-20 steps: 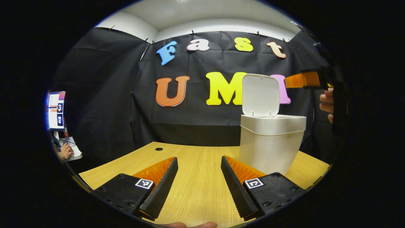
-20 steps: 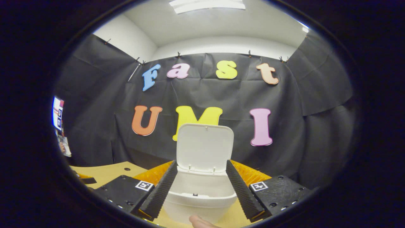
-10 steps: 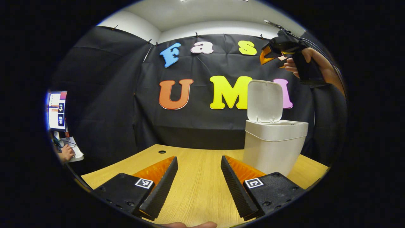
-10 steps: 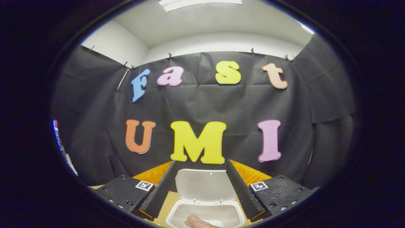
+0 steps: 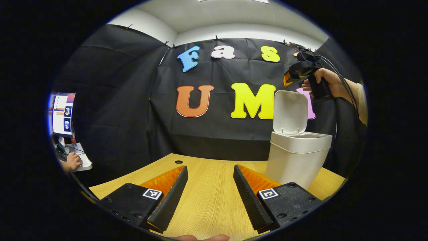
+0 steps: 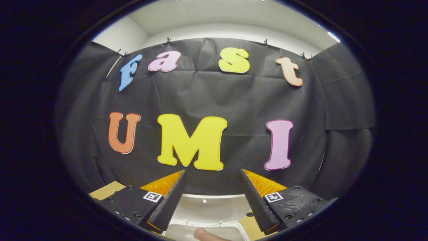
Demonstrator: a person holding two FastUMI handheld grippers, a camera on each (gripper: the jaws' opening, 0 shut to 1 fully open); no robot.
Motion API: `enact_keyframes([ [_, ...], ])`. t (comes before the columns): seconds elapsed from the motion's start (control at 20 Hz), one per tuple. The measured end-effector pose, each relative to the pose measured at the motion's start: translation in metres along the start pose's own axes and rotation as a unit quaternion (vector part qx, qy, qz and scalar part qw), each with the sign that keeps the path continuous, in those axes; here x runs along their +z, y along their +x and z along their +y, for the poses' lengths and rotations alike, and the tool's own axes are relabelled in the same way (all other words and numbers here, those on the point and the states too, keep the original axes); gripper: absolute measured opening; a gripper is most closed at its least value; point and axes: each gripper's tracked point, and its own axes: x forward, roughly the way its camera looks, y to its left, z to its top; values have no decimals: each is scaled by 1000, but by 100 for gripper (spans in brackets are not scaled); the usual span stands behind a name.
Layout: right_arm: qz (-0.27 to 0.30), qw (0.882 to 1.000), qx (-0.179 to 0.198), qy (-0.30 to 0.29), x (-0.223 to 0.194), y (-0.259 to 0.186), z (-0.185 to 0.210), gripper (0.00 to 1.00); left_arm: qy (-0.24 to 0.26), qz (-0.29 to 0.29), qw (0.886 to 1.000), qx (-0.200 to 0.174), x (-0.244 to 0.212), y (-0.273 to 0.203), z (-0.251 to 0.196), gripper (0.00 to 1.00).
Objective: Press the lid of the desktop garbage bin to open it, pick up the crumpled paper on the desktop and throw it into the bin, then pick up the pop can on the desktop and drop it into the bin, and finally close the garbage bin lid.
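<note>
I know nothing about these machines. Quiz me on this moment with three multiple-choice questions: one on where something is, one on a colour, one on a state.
1. Where is the right claw?
A. Resting on the table
B. Up beside the top edge of the raised lid
C. Inside the bin

2. What colour is the bin?
A. White
B. Blue
C. Green

3. How is the lid?
A. Shut flat
C. Lying on the table
B. Standing open

Answers:
1 B: the left gripper view shows a hand holding it high, next to the lid's top.
2 A: body and lid are both white.
3 B: the lid stands upright over the bin's open mouth.

The left claw hangs open over the table.
</note>
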Motion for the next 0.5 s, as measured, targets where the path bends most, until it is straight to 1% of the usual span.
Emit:
enact_keyframes([
  [0.05,14,1000,0,2,-8,0,-2,92,-1,0,1000,2,0,0,2,89],
  [0.1,32,999,2,1,-17,1,-4,95,-3,-2,1000,9,2,0,6,89],
  [0.15,43,999,12,-2,-24,-4,-2,95,-4,-5,1000,13,5,-2,8,89],
  [0.2,42,999,20,9,-21,-9,-3,97,-4,-11,1000,11,7,-3,6,89],
  [0.25,54,998,29,22,-26,-15,-4,98,-3,-13,1000,6,7,-4,2,89],
  [0.3,66,997,37,34,-31,-24,-5,95,-3,-12,1000,1,7,-6,-2,89],
  [0.35,82,995,39,43,-39,-32,-7,95,-2,-12,1000,-3,6,-7,-6,89],
  [0.45,136,990,31,30,-73,-47,-13,94,3,-17,1000,-5,10,-10,-9,89],
  [0.5,171,985,33,16,-95,-58,-16,94,5,-17,1000,-6,10,-12,-11,89],
])
